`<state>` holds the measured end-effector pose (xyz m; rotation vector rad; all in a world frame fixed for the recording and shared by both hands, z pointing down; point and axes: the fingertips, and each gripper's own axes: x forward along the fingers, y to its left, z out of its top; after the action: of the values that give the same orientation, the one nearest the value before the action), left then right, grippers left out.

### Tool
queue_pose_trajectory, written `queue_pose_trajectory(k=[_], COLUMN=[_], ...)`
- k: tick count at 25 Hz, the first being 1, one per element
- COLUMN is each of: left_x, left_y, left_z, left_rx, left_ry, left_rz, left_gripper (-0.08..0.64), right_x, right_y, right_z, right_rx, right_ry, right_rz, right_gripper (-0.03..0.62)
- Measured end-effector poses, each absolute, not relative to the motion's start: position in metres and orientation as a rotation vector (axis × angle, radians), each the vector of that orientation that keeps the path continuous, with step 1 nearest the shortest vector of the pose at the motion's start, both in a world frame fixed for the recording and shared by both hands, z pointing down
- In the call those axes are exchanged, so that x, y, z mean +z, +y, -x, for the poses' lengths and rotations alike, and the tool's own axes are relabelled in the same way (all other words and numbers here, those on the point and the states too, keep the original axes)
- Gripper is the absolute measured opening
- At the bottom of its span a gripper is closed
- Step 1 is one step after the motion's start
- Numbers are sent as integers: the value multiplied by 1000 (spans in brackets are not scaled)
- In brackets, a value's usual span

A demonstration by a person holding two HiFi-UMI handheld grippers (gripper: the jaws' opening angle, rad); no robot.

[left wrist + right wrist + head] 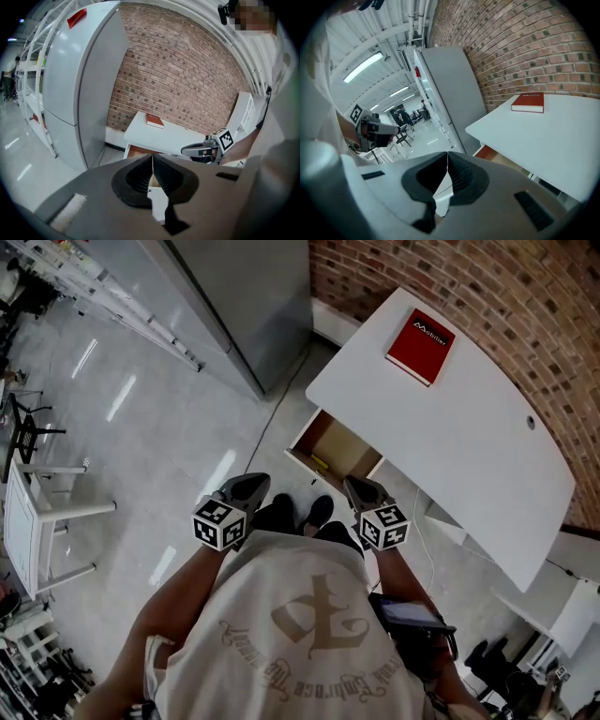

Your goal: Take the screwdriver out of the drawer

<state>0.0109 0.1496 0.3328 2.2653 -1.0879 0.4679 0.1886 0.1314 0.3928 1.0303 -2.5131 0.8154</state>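
Observation:
The drawer (334, 448) stands pulled out from under the white desk (450, 437), its wooden bottom showing. A small yellow thing, likely the screwdriver (319, 464), lies by the drawer's front wall. My left gripper (253, 484) and right gripper (358, 487) hover side by side just in front of the drawer, apart from it. Both are shut with nothing between their fingers. The left gripper view has its shut jaws (152, 158) aimed at the drawer (138, 151). The right gripper view shows its shut jaws (448, 155) beside the desk edge and drawer (490, 152).
A red book (419, 345) lies on the desk's far end. A tall grey cabinet (253, 306) stands left of the desk, against the brick wall (487, 287). White shelving (37, 521) sits across the shiny floor to the left. A bag (412, 620) hangs at the person's right side.

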Motion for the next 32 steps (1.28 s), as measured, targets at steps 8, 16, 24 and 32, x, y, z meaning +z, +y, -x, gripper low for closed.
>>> queue_pose_trajectory(k=[8, 16, 24, 32], left_x=[353, 355, 359, 383], left_y=[145, 109, 77, 64], left_z=[3, 2, 21, 40], left_rx=[462, 430, 399, 394], left_ry=[-1044, -968, -925, -870], left_rz=[-2221, -2290, -2326, -2290], left_gripper=[9, 9, 9, 9], right_x=[410, 411, 411, 426], right_y=[122, 105, 81, 55], right_z=[-162, -152, -140, -123], right_rx=[783, 738, 708, 709], right_ry=[-2445, -2383, -2317, -2250], right_rz=[-943, -957, -1003, -1016], right_gripper=[6, 6, 6, 6])
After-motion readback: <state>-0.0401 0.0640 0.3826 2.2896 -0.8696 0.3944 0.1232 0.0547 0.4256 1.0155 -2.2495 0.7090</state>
